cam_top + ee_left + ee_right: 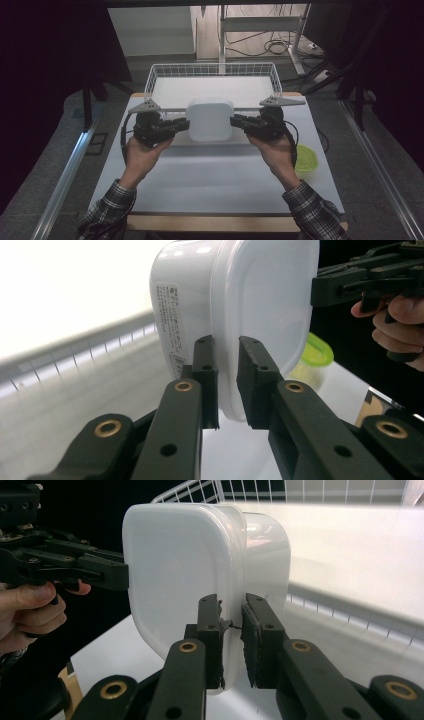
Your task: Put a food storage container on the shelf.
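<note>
White plastic tub, pinched by its rim on both sides, hangs above the bench.

Left tool (184,125) is clamped on the tub (210,119) at its left edge, right tool (236,121) on its right; it hangs before the wire basket (159,76). Next, I'd guess: carry it level over the basket's near rim, both grips tight.

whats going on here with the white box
A person holds a white lidded container between two handheld tools. The left gripper and right gripper each clamp its rim on opposite sides, carrying it above the table, just in front of a wire basket. A green-lidded tub sits at the right.
</note>
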`<state>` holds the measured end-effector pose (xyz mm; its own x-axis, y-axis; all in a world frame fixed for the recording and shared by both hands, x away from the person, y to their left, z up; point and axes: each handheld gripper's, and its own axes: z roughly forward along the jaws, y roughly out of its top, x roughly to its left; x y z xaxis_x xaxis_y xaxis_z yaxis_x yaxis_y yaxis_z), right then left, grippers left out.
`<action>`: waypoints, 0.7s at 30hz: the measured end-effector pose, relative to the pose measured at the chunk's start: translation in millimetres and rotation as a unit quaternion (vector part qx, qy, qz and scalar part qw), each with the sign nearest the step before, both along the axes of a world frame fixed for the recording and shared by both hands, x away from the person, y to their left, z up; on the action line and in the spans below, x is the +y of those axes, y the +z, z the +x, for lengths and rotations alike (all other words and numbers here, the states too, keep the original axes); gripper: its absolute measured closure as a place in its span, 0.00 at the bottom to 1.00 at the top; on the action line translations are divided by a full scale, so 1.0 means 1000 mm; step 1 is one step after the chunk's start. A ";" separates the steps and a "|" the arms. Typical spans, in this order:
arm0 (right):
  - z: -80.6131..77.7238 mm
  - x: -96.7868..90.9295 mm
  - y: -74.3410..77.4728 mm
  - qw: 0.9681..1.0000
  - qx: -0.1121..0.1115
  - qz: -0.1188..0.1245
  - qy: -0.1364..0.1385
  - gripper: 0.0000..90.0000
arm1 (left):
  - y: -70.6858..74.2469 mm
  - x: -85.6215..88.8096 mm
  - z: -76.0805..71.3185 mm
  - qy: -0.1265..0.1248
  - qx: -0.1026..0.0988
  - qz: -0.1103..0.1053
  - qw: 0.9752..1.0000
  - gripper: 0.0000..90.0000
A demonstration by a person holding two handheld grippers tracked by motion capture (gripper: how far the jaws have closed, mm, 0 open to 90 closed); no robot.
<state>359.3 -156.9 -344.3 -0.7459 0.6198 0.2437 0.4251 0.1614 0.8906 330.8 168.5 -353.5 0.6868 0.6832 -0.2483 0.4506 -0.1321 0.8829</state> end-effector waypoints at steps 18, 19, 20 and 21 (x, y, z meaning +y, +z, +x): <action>0.036 0.009 0.042 1.000 -0.013 0.014 -0.012 0.88 | 0.039 0.005 0.038 0.015 -0.011 -0.009 1.000 0.88; 0.039 0.010 0.044 1.000 -0.010 0.015 -0.014 0.88 | 0.040 0.005 0.040 0.017 -0.009 -0.010 1.000 0.88; 0.041 0.010 0.045 1.000 -0.011 0.016 -0.015 0.88 | 0.041 0.006 0.043 0.017 -0.009 -0.011 1.000 0.88; 0.043 0.010 0.045 1.000 -0.009 0.017 -0.016 0.88 | 0.042 0.006 0.045 0.018 -0.008 -0.013 1.000 0.88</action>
